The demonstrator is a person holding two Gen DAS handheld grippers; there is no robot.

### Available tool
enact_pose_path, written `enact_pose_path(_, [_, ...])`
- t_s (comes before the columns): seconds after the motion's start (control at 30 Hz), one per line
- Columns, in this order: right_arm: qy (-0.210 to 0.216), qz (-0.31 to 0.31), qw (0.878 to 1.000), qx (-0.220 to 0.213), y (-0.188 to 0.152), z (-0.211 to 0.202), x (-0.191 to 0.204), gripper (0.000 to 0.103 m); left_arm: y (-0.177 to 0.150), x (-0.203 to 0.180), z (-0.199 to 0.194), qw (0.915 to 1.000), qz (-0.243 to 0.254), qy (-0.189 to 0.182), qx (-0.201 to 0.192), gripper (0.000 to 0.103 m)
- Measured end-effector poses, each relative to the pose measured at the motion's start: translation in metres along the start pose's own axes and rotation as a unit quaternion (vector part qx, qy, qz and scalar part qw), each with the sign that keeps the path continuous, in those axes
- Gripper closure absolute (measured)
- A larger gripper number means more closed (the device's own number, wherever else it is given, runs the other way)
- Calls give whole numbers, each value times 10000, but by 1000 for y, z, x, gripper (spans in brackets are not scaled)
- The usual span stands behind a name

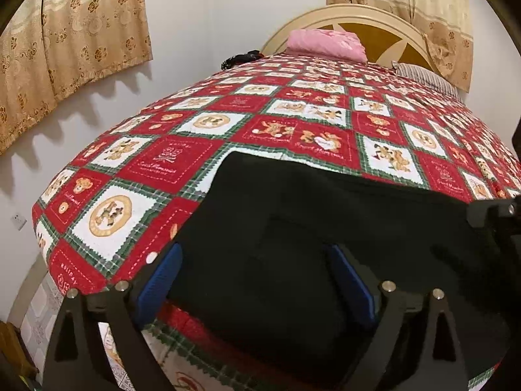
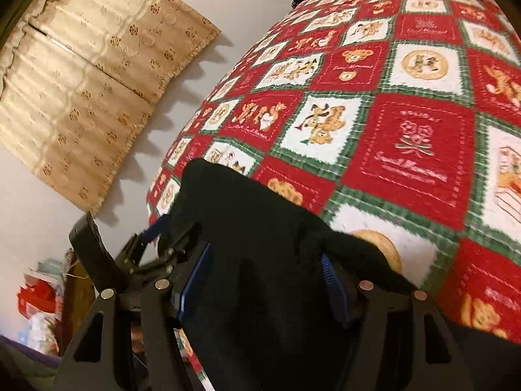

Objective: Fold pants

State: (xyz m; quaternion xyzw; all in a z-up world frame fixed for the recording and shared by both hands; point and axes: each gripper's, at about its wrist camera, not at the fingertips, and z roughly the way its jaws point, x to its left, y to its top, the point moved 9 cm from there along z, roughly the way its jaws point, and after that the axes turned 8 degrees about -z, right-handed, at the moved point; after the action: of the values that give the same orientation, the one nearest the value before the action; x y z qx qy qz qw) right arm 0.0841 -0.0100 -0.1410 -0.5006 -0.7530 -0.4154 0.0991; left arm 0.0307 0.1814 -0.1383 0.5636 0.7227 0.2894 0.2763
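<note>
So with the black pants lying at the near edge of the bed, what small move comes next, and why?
Probably close the left gripper on the black pants: its blue pads stand apart with the fabric between them, lying on the quilt.

Both grippers, left and right, share black angular finger frames, ribbed blue pads and round silver screws.

bed: red-white teddy quilt | headboard: cream | curtains: beige floral | wall: white
</note>
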Motion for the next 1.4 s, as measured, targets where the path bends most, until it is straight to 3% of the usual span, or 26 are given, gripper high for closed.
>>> enact_pose_path(0.2, [553,657,9955,-388,17,-9,-13,37,-1,-1,1,10000,36,8,-11,6])
enact_pose_path(0.4, [1452,1740,9705,-817,25,-30,-49,40,-2,-2,1,9999,76,10,-93,5])
enact_pose_path(0.53, [1746,1969,9627,-634,25,-30,-58,50,-2,-1,3,10000,61,15,-71,3])
enact_pose_path(0.67, [1767,2065,9622,-186,24,-23,-65,68,-2,-1,3,9999,61,33,-89,2])
enact_pose_path(0.77, [1749,2116,9616,26,21,-23,-72,72,-3,-1,3,9999,59,37,-84,2])
enact_pose_path(0.83, [954,1952,9758,-233,22,-44,-96,70,-3,-1,3,9999,57,38,-102,2])
enact_pose_path(0.9, [-40,1932,9793,-602,25,-77,-122,70,-2,-1,3,9999,49,39,-109,2])
enact_pose_path(0.93, [-602,1897,9765,-830,25,-102,-134,70,-2,0,3,9999,46,42,-110,2])
enact_pose_path(1.0, [-1234,1767,9707,-1064,25,-138,-142,70,-2,0,3,9999,47,41,-107,2])
enact_pose_path(1.07, [-2135,1669,9524,-1397,21,-188,-151,70,-2,0,3,9999,38,44,-114,2])
enact_pose_path(1.17, [-4015,1506,8893,-1586,12,-265,-174,68,-1,0,3,9999,20,67,-124,1])
enact_pose_path(1.2, [-4763,1454,8542,-1495,5,-291,-185,67,-1,0,3,9999,15,76,-125,1])
enact_pose_path(1.27, [-5681,1535,7981,-1291,-8,-329,-208,66,-1,1,3,9999,9,86,-120,1])
enact_pose_path(1.4, [-6142,2021,7551,-1083,-30,-359,-237,66,0,1,4,9999,3,106,-94,0])
